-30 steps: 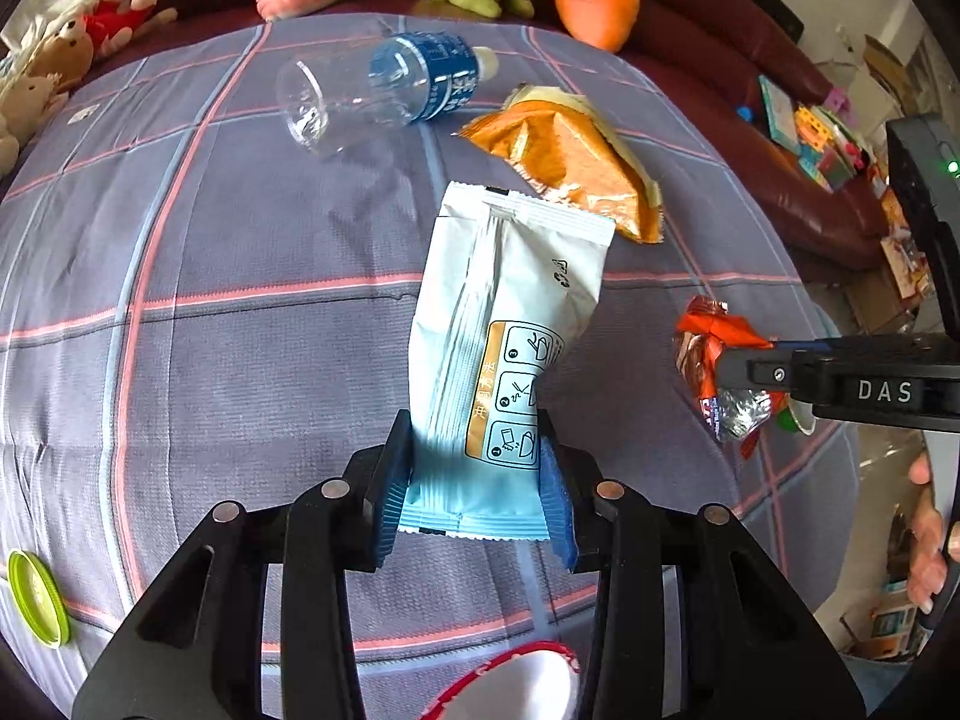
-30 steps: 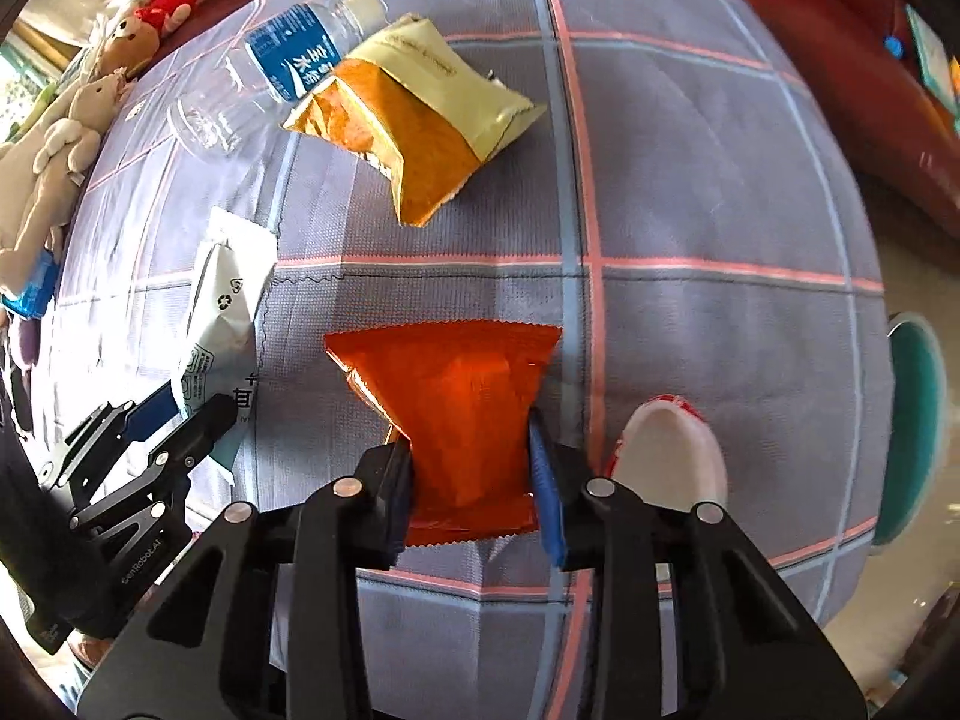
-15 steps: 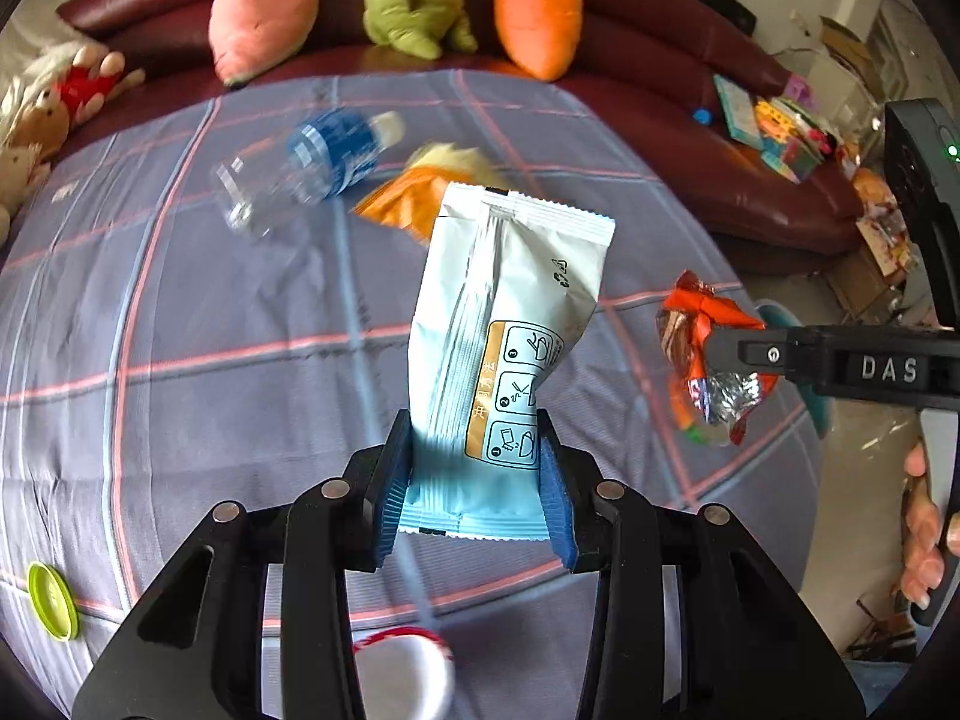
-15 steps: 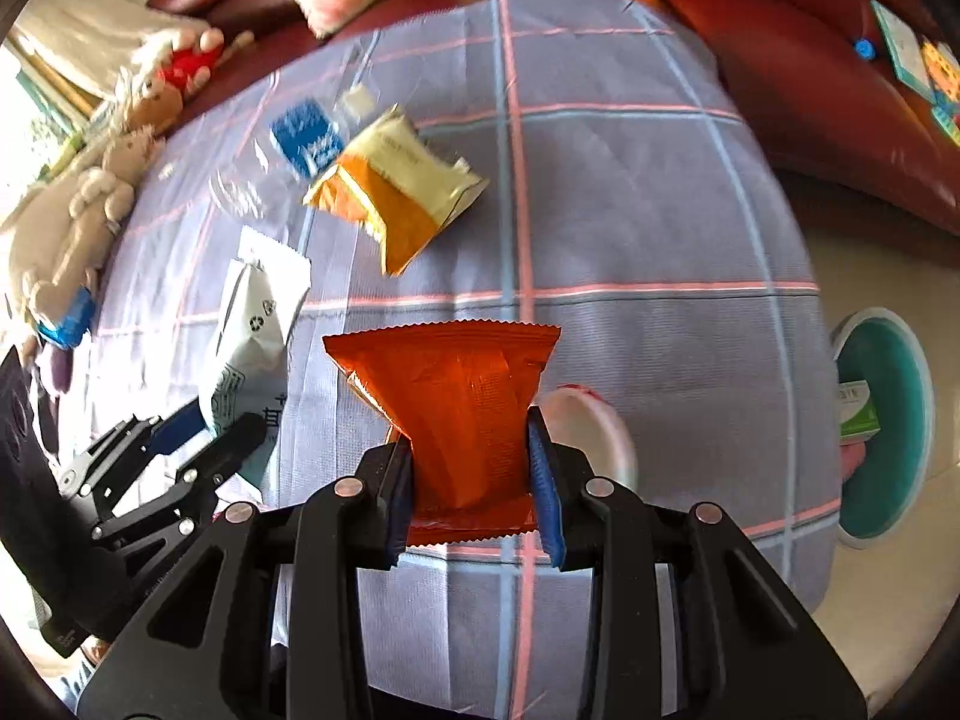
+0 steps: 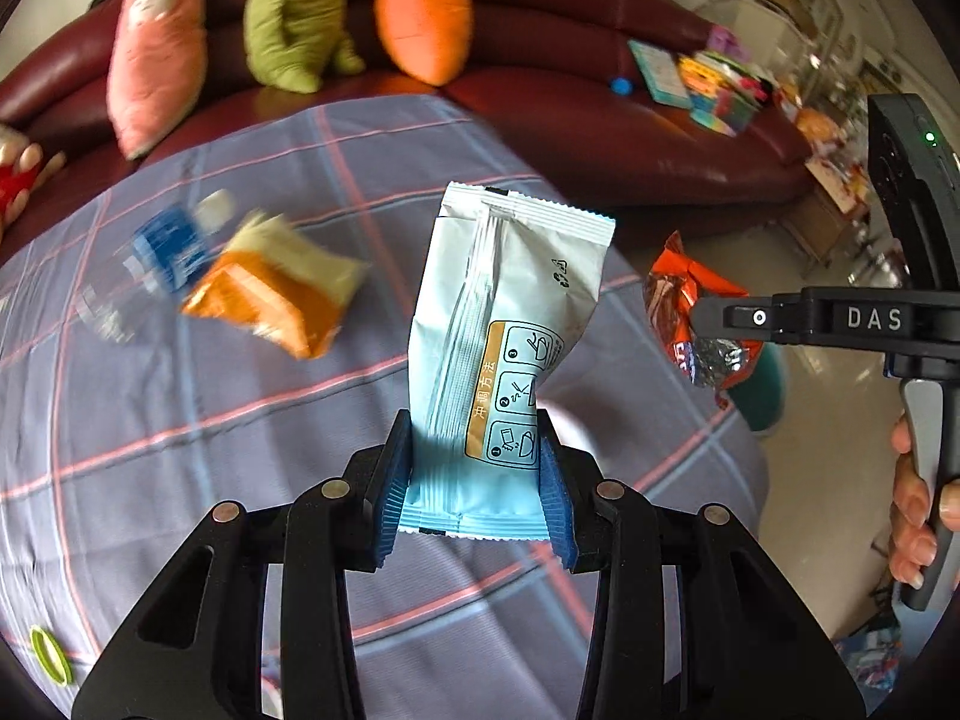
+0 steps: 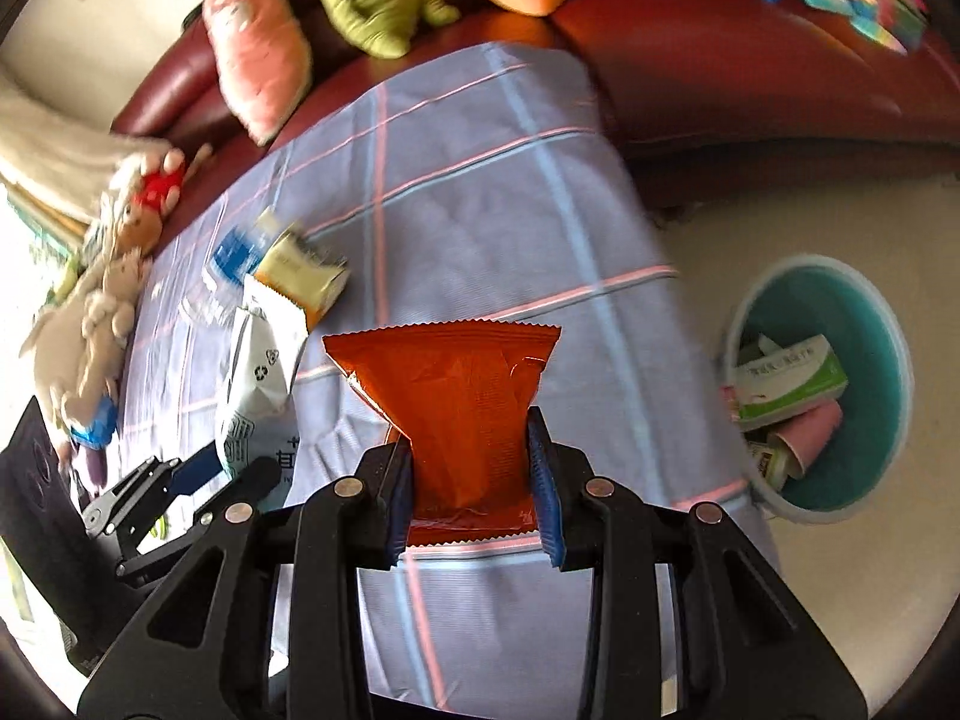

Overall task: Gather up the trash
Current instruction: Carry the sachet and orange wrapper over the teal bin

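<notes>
My left gripper [image 5: 474,483] is shut on a pale blue packet [image 5: 504,336] and holds it upright above the checked tablecloth [image 5: 180,420]. My right gripper [image 6: 474,480] is shut on an orange wrapper [image 6: 462,402], raised over the table's right part. The right gripper and its wrapper [image 5: 696,324] show at the right of the left wrist view; the left gripper and its packet [image 6: 258,384] show at the left of the right wrist view. A teal bin [image 6: 882,372] with boxes and a pink cup stands on the floor to the right of the table.
An orange-and-cream snack bag [image 5: 270,294] and a clear bottle with a blue label [image 5: 162,252] lie on the cloth. A green lid [image 5: 51,654] lies near the left front edge. Plush toys [image 5: 288,18] sit on the red sofa [image 5: 600,90] behind.
Both grippers have risen and swung right with their wrappers still held. The teal bin has come fully into the right wrist view, and the sofa now shows behind the table.
</notes>
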Available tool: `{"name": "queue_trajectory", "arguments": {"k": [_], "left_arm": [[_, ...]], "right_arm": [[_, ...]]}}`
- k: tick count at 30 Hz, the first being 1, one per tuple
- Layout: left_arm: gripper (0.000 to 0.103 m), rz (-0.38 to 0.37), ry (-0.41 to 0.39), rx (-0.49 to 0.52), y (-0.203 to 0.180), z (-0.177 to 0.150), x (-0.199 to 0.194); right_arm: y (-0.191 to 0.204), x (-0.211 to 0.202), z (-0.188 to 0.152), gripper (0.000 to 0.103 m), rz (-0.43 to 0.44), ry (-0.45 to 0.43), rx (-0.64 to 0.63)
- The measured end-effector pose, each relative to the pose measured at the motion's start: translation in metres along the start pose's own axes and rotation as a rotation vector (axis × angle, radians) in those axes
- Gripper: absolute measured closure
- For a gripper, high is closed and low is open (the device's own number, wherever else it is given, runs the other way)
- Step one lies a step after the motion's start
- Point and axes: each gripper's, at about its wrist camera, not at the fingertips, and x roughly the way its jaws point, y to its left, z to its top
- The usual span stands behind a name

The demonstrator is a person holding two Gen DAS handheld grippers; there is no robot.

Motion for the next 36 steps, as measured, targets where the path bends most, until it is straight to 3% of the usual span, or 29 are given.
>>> {"name": "queue_trajectory", "arguments": {"k": [12,19,27,36], "left_arm": [[0.063,-0.086,0.043,0.182,-0.109,0.035,0.048],[0.063,-0.124,0.083,0.255,-0.161,0.048,0.078],[0.063,-0.180,0.122,0.319,-0.211,0.066,0.117],[0.063,-0.226,0.166,0.341,-0.241,0.070,0.154]], "right_arm": [[-0.133,-0.041,-0.006,0.071,-0.041,-0.092,0.219],[-0.197,-0.048,-0.017,0.071,-0.122,-0.085,0.306],[-0.242,-0.049,-0.021,0.070,-0.159,-0.078,0.377],[-0.270,-0.045,-0.018,0.070,-0.193,-0.064,0.420]]}}
